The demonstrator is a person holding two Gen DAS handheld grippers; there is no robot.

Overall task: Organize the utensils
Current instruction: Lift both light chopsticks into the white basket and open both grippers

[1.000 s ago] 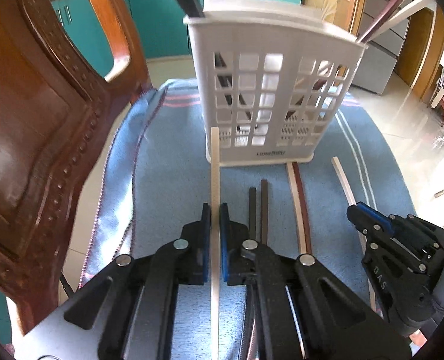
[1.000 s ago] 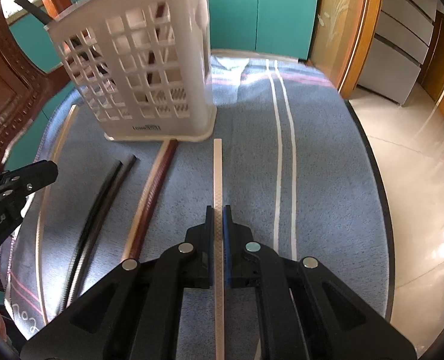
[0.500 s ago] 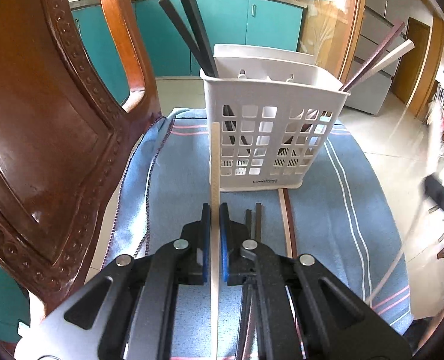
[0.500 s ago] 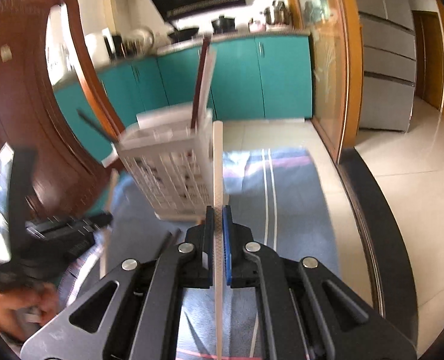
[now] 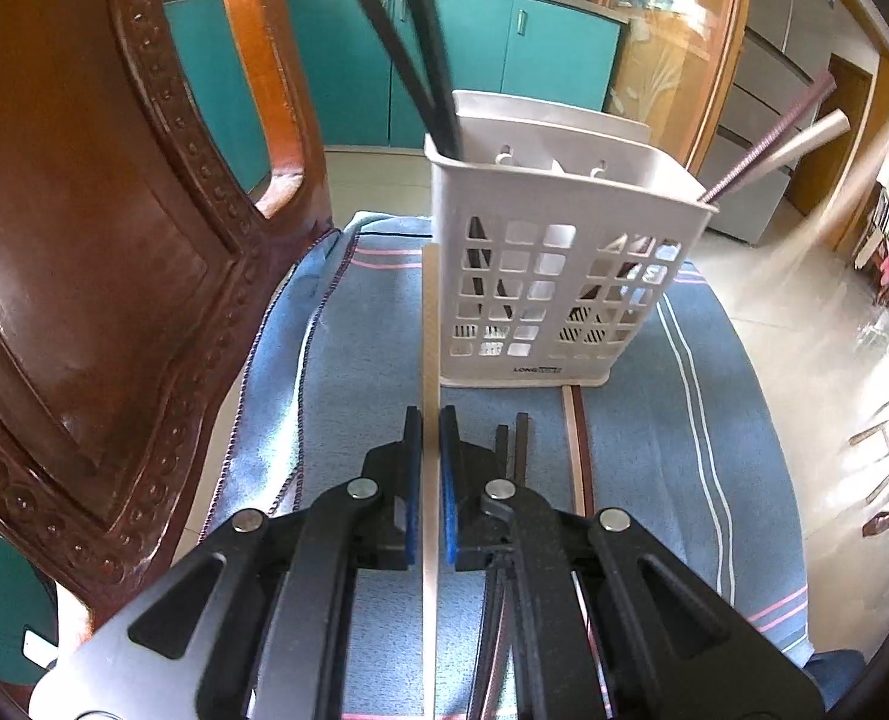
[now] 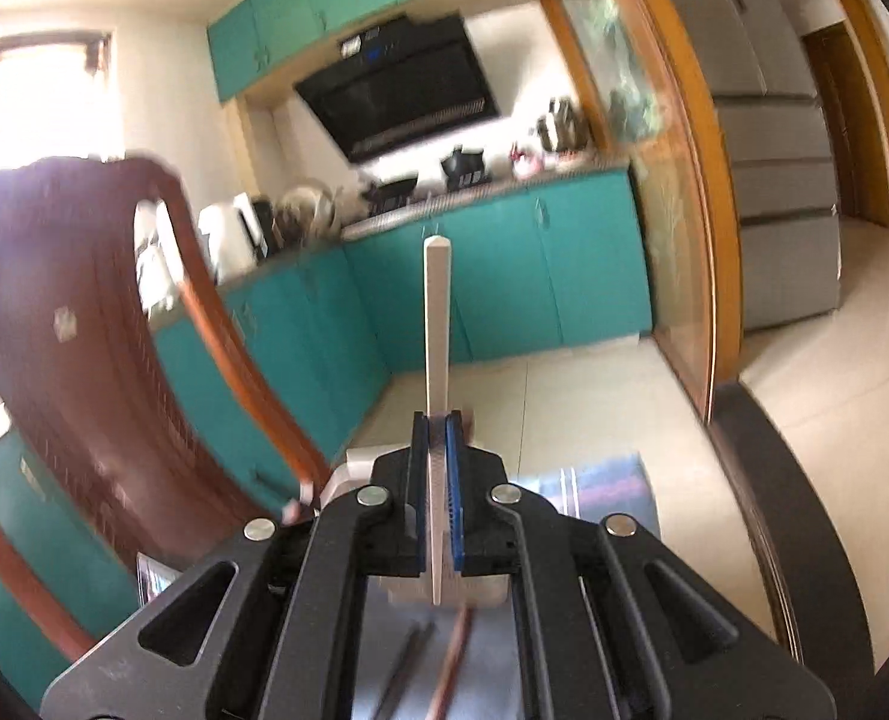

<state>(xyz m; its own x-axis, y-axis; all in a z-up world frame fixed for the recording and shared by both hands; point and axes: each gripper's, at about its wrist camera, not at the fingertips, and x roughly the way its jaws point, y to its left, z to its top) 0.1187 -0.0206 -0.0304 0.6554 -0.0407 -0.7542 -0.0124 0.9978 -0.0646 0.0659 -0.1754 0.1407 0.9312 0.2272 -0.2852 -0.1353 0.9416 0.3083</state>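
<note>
My left gripper (image 5: 431, 420) is shut on a pale wooden chopstick (image 5: 430, 324) held above the blue cloth (image 5: 654, 432), its tip beside the left front corner of the white slotted utensil basket (image 5: 564, 276). The basket holds black chopsticks (image 5: 426, 60) on its left and a brown and a pale one (image 5: 798, 138) on its right. A black pair (image 5: 513, 444) and a brown pair (image 5: 576, 450) lie on the cloth. My right gripper (image 6: 437, 426) is shut on another pale chopstick (image 6: 437, 324), lifted high and pointing up. The basket is mostly hidden behind its jaws.
A carved brown wooden chair back (image 5: 102, 240) stands close on the left, also in the right wrist view (image 6: 84, 330). Teal kitchen cabinets (image 6: 504, 276) and a tiled floor (image 6: 804, 420) lie beyond. The table's dark edge (image 6: 762, 480) runs on the right.
My right gripper has lifted its pale chopstick off the cloth and tilted it upward, leaving the left wrist view. My left gripper has raised and drawn back its chopstick from the basket.
</note>
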